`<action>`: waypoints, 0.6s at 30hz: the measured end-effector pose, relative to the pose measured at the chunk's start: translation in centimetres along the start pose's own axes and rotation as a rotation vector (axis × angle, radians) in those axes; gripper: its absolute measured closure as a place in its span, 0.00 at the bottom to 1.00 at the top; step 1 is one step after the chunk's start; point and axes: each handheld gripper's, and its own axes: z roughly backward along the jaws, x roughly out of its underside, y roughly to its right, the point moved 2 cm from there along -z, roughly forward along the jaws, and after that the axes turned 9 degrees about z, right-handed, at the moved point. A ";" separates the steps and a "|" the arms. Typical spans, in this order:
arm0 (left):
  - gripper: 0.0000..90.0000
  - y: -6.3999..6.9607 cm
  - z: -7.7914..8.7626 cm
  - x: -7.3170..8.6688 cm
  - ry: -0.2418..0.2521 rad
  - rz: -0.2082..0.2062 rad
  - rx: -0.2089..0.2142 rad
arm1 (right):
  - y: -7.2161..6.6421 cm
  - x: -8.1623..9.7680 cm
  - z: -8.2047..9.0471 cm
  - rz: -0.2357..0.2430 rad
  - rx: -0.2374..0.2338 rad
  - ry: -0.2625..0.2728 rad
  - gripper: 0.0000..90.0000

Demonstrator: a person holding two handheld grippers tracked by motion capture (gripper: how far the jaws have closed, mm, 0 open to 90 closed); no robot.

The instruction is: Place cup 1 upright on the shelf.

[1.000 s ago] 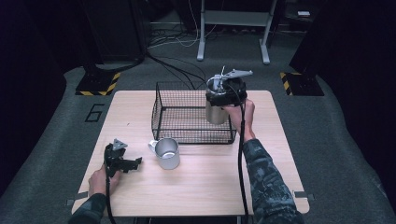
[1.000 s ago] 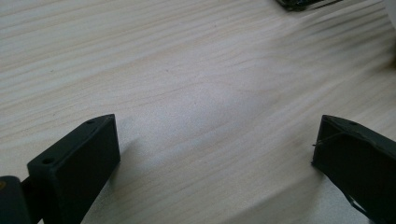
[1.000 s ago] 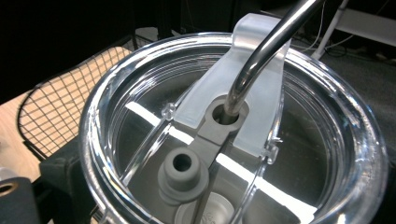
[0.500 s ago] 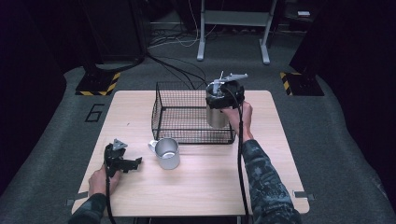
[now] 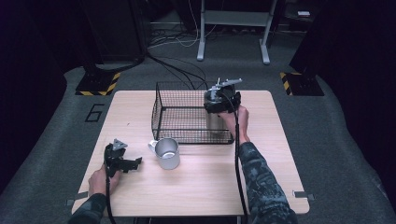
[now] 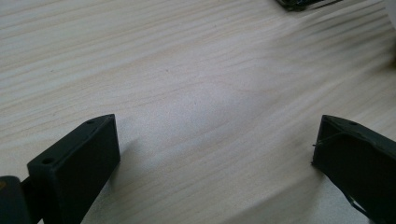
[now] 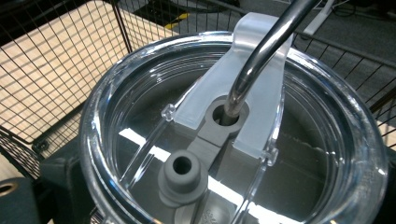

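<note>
The right gripper (image 5: 220, 103) has its jaws clamped on the steel tumbler (image 5: 214, 122), just under the clear lid (image 7: 140, 107). In the right gripper view one black jaw presses the cup's side at lower left; the other is mostly hidden past the lid's far rim. A bent metal straw (image 7: 261, 51) rises from the lid's middle hole, straight ahead of the jaws. Beyond and below them on every side runs the wire basket (image 5: 161, 112), its mesh floor lying under the tumbler.

Compared with a second ago, the tumbler sits a little lower in the high view and the hand has sunk with it, so the cup is going down inside the basket's near right corner. I judge the placing nearly done: what remains is to set the base on the mesh and let go.

The left gripper (image 5: 122, 161) rests on the table (image 5: 196, 191) with its jaws spread wide and nothing but bare wood between them. It has not moved. Just beyond its jaws, towards the basket, a metal mug (image 5: 167, 153) stands untouched, likely the next thing to go in
</note>
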 end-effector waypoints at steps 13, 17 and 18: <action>0.00 0.0 0.0 0.0 0.000 0.000 0.000 | -0.3 1.0 -1.4 -0.017 -0.008 -0.035 0.04; 0.00 0.0 0.0 0.0 0.001 0.001 0.000 | -0.3 1.2 -1.7 -0.018 -0.015 -0.038 0.04; 0.01 0.0 0.0 0.0 0.000 0.000 0.000 | -0.3 1.3 -1.8 -0.023 -0.012 -0.037 0.04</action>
